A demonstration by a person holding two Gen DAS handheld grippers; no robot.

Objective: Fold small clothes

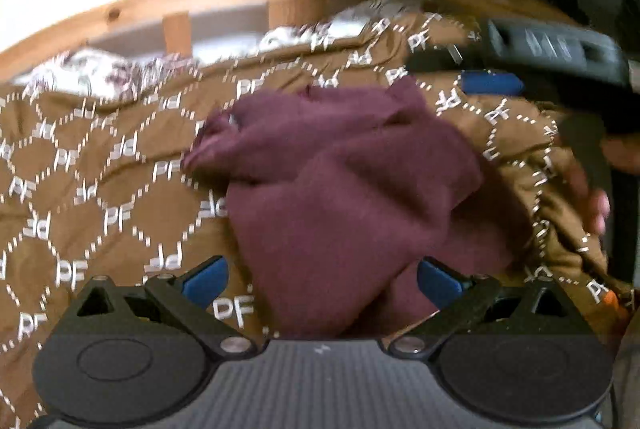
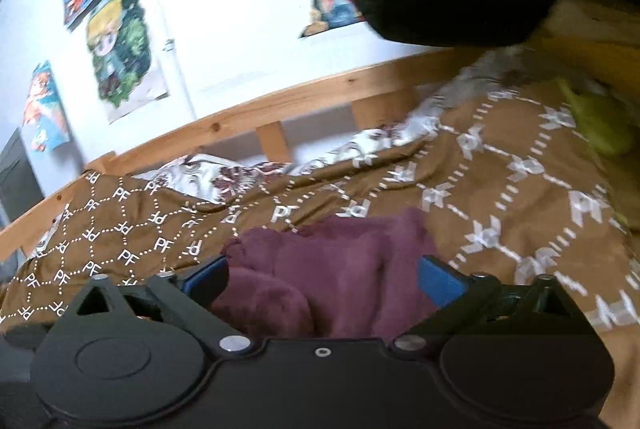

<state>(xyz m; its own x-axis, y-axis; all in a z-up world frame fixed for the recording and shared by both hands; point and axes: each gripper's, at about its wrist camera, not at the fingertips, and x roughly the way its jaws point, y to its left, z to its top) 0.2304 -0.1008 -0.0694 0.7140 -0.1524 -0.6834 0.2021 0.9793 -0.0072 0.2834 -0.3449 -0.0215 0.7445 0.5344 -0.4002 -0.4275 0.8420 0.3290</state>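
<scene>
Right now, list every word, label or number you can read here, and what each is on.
"PF": repeated in white all over the brown bedspread, some upside down or mirrored.
Posters on the wall: pictures only, any lettering too blurred to read.
Maroon garment: no text visible.

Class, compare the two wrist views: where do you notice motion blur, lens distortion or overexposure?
Left wrist view: the maroon garment and the other gripper at upper right smear with motion; the white surface at top is blown out. Right wrist view: the bedspread print streaks at right, the wooden bed rail bows from fisheye, and the posters are soft.
</scene>
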